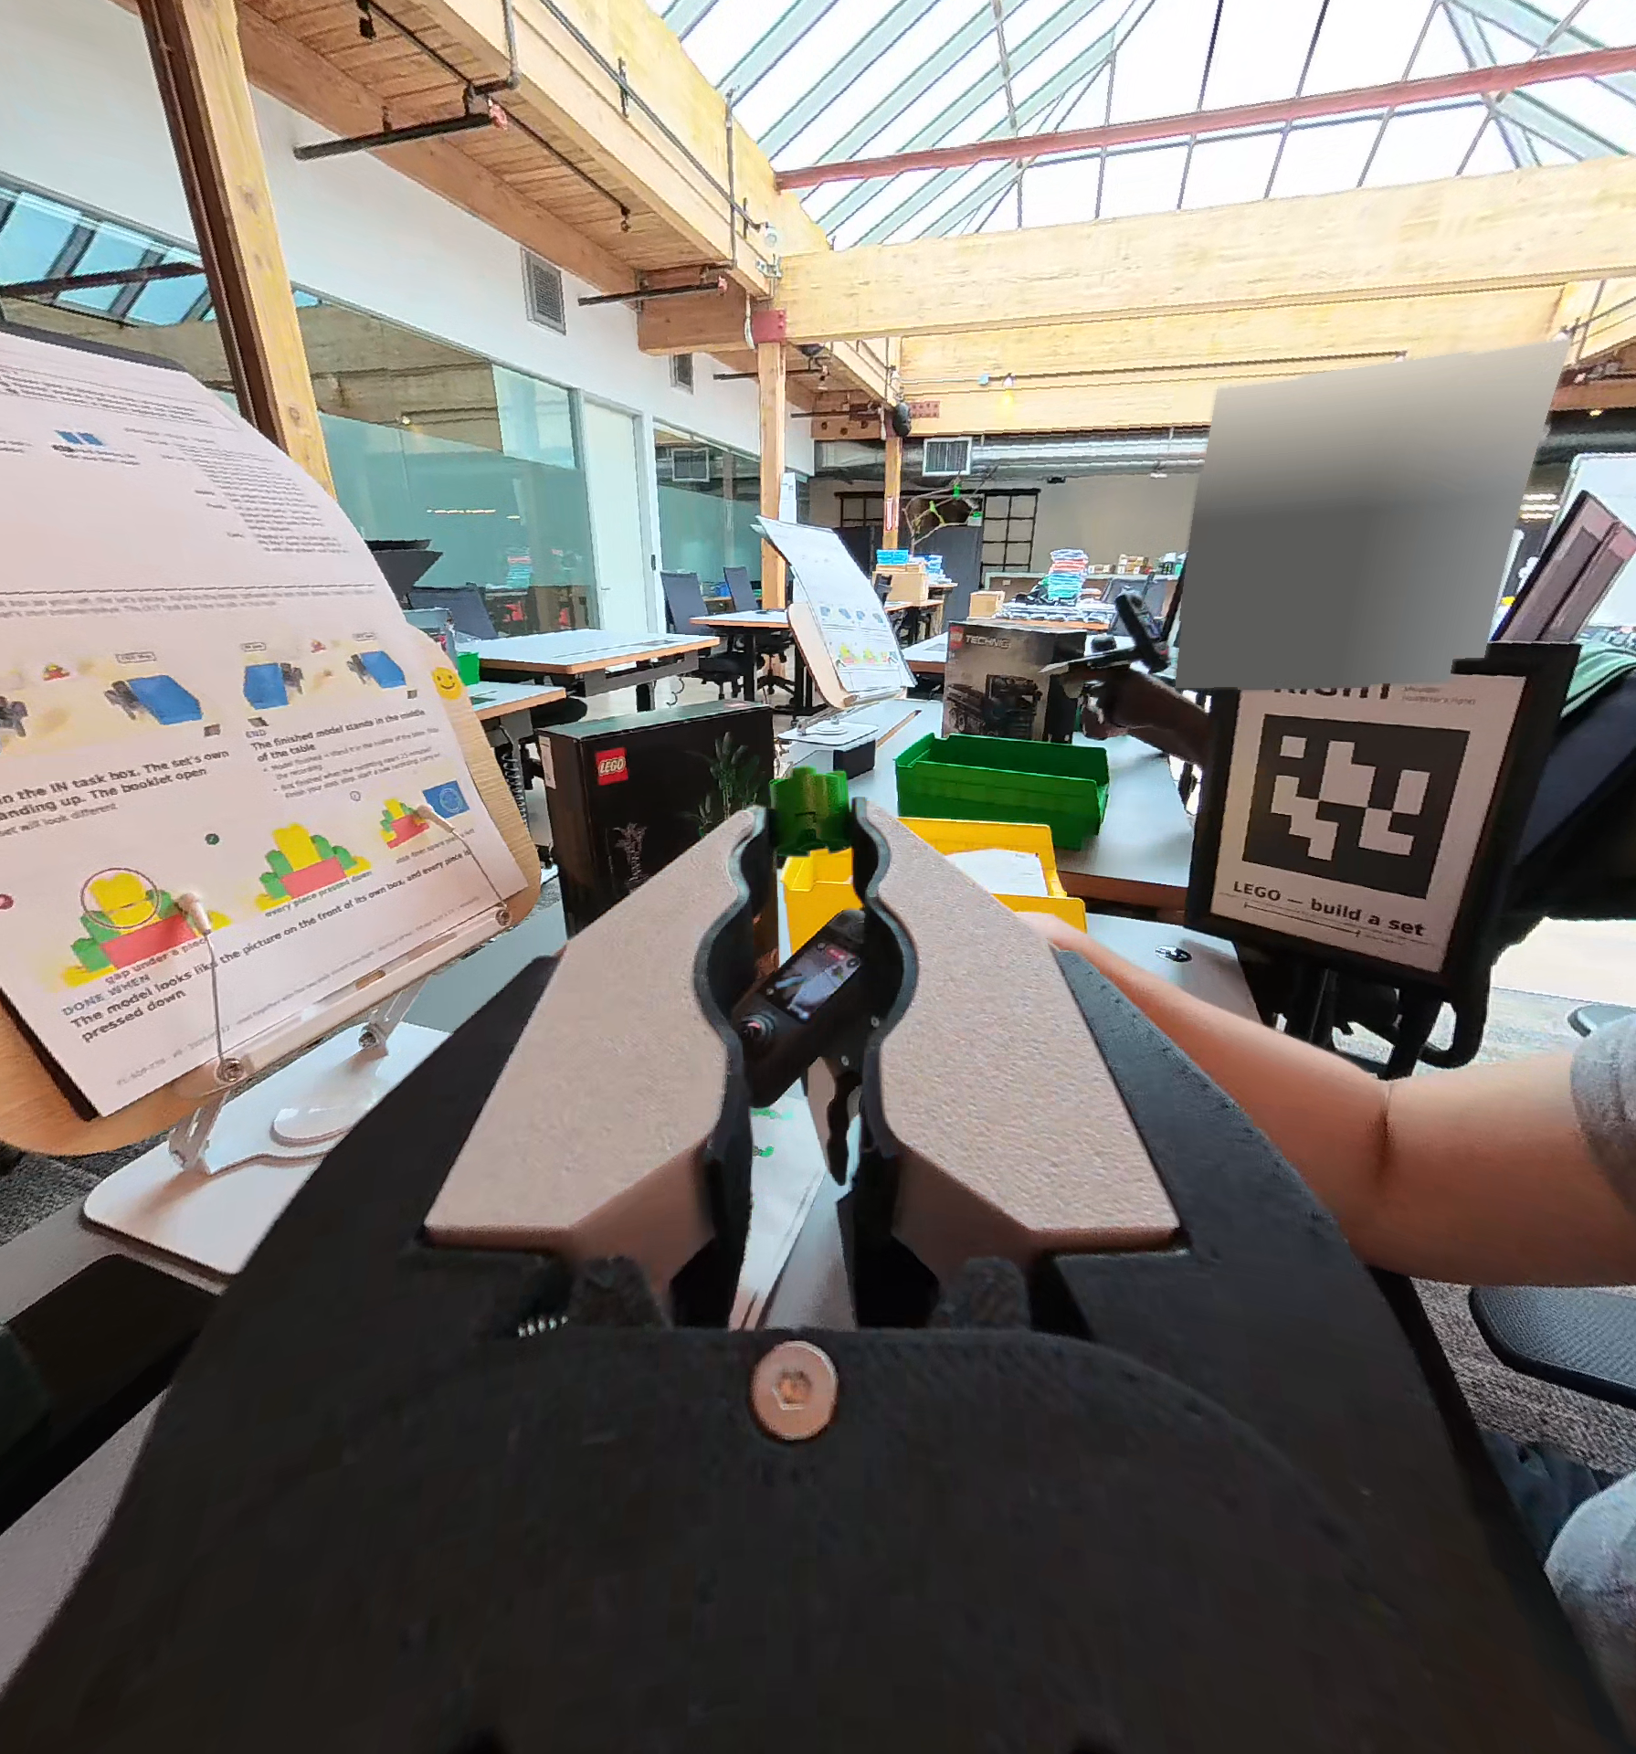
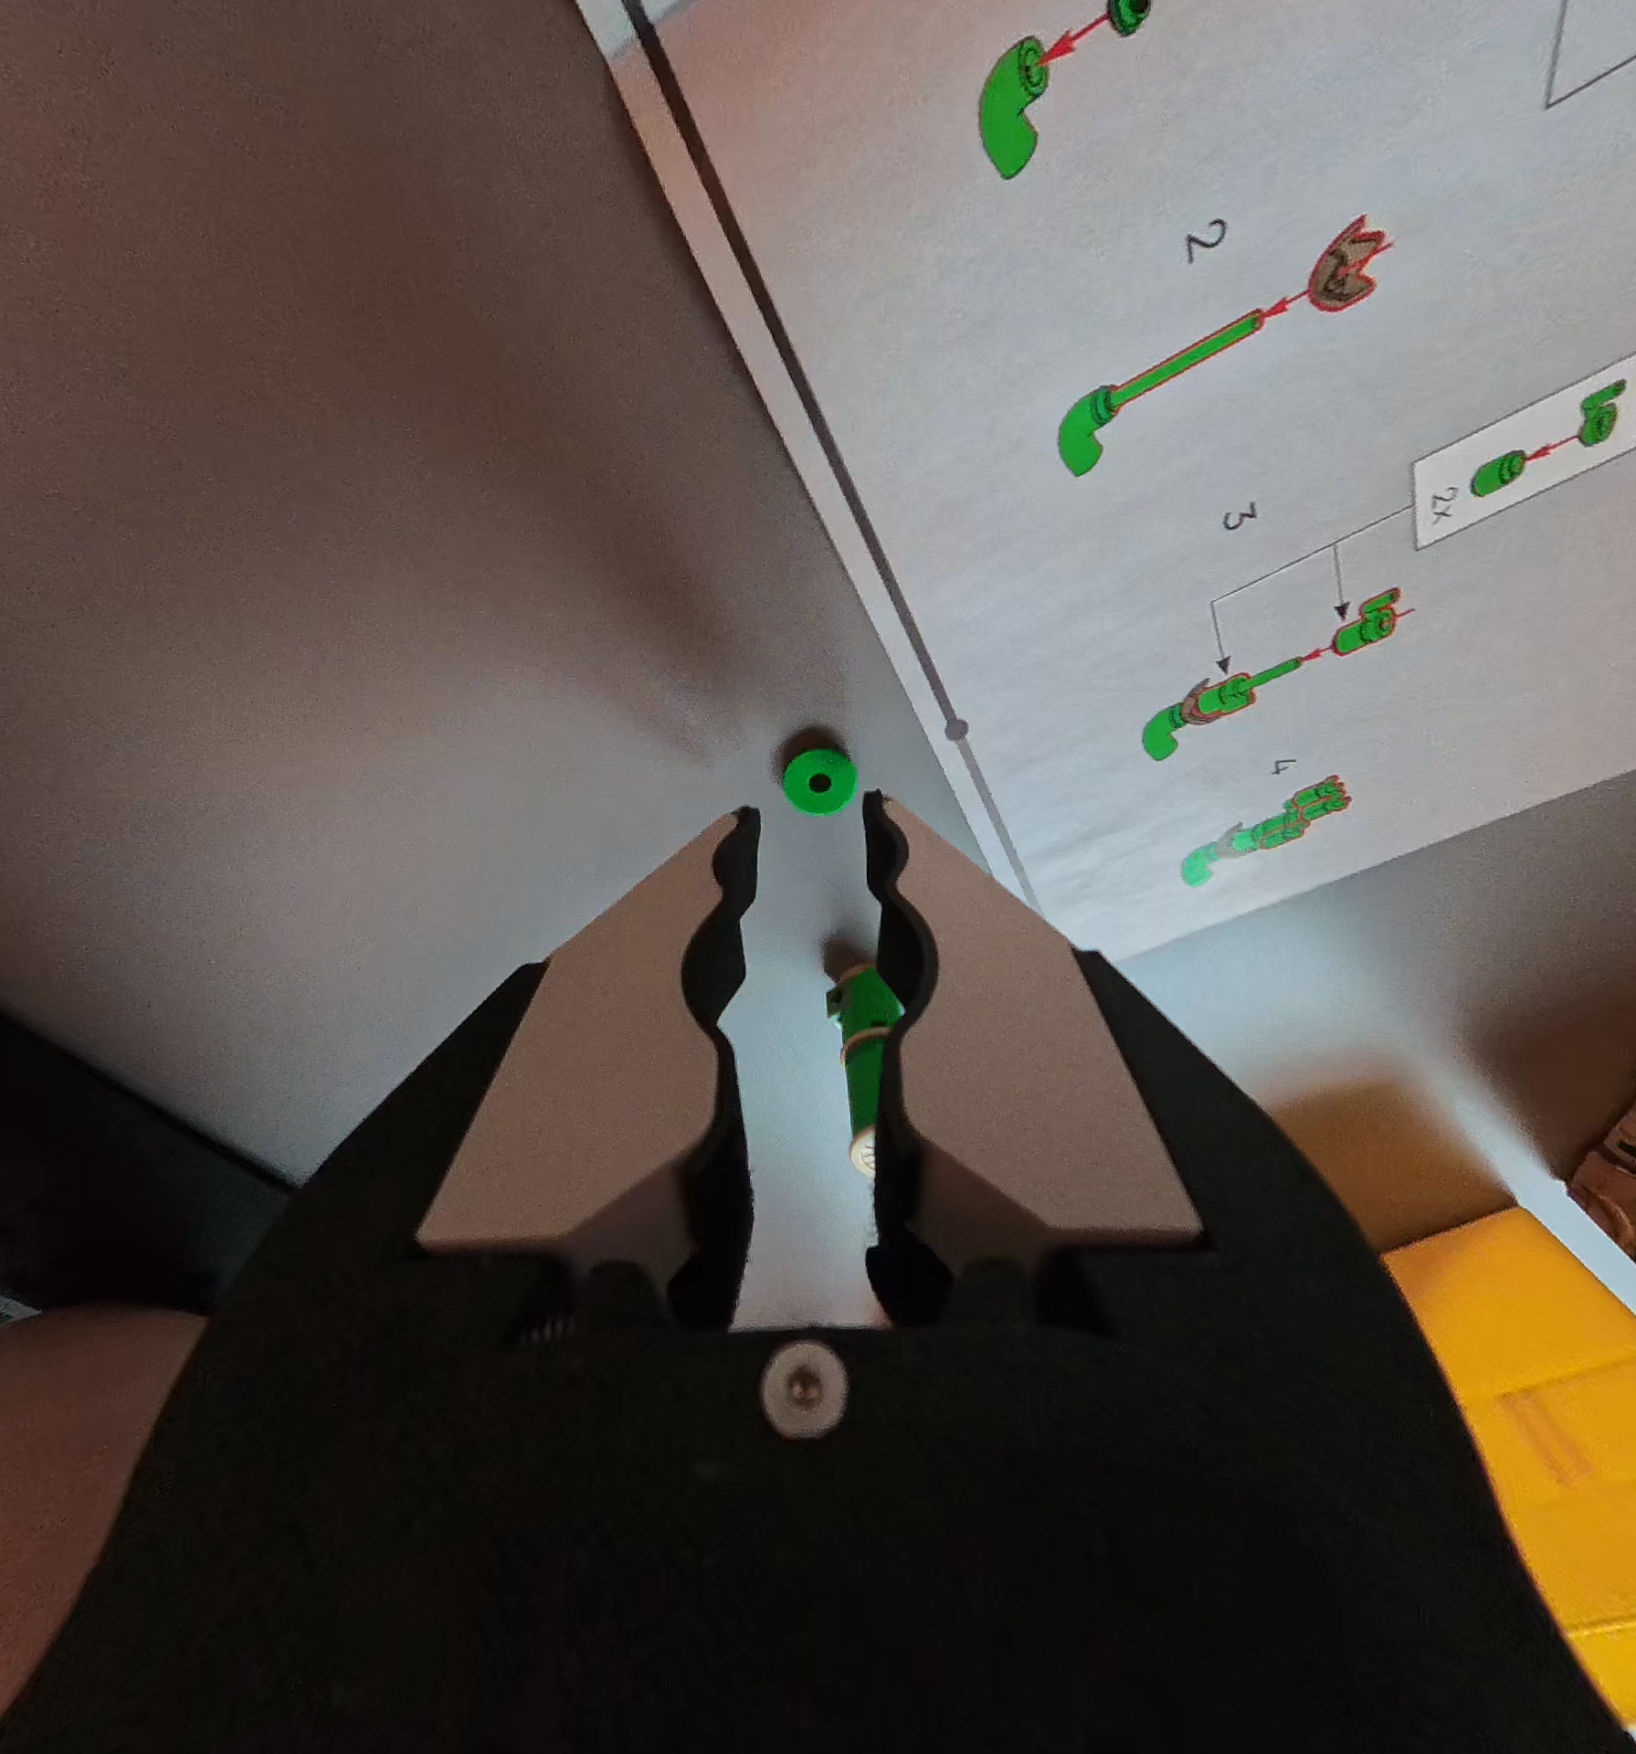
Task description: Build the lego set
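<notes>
Green plastic lego piece (image 1: 809, 807) pinched at left gripper (image 1: 809, 821) tips, held raised. Right gripper (image 2: 809, 811) fingers apart, empty, poised just short of small green round stud-piece (image 2: 819, 781) on grey table (image 2: 320, 569); green-and-tan stem assembly (image 2: 861, 1063) beneath, open instruction booklet (image 2: 1269, 475) beside. Step, judged: picking round piece. Next: advance, straddle, close gently.

We see the left claw (image 1: 806, 824) with tan finger faces, black wavy edges and a black body, and a bright green piece (image 1: 809, 807) at its tips. Beyond that piece sit a yellow bin (image 1: 985, 849) and, farther back, a green bin (image 1: 1004, 786). To its right a board (image 1: 1355, 816) carries a black-and-white block pattern. The right claw (image 2: 806, 807) shows the same tan and black over a pale grey worktop (image 2: 368, 569), with a green ring (image 2: 818, 782) just ahead of its tips and a green rod with cream bands (image 2: 863, 1063) between its fingers.
</notes>
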`<state>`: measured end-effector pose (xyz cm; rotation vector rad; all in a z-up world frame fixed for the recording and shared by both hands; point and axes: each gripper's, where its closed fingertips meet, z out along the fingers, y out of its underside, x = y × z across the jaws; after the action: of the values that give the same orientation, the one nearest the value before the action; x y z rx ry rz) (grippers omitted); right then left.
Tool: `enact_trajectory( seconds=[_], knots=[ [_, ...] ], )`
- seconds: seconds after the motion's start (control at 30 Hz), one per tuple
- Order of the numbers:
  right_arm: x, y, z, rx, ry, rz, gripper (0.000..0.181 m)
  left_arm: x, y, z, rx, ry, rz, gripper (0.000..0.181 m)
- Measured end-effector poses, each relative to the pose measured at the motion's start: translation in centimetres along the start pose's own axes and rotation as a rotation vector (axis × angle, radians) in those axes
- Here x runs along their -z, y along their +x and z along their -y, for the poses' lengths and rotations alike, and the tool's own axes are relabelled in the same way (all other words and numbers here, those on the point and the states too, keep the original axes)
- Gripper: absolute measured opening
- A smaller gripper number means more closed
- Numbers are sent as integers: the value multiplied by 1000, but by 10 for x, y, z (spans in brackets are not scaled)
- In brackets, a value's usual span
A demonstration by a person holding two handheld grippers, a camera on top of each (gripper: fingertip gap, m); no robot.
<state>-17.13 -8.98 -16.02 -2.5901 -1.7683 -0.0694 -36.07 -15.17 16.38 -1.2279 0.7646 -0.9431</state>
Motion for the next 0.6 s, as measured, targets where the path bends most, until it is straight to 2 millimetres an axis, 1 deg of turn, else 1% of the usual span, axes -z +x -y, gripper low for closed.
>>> enact_trajectory(
  seconds=[0.03,0.33,0.4,0.6],
  knots=[
    [-2,0,0,2,-6,5,22,0,0,0,1,-1,0,13],
    [-10,2,0,-10,3,34,21,-1,-3,-3,-2,-17,-1,13],
    [-11,3,0,-8,5,31,16,-1,-3,-4,0,-20,-2,13],
    [-10,2,0,7,27,41,15,-4,-6,-11,19,-36,-2,13]
  ],
)
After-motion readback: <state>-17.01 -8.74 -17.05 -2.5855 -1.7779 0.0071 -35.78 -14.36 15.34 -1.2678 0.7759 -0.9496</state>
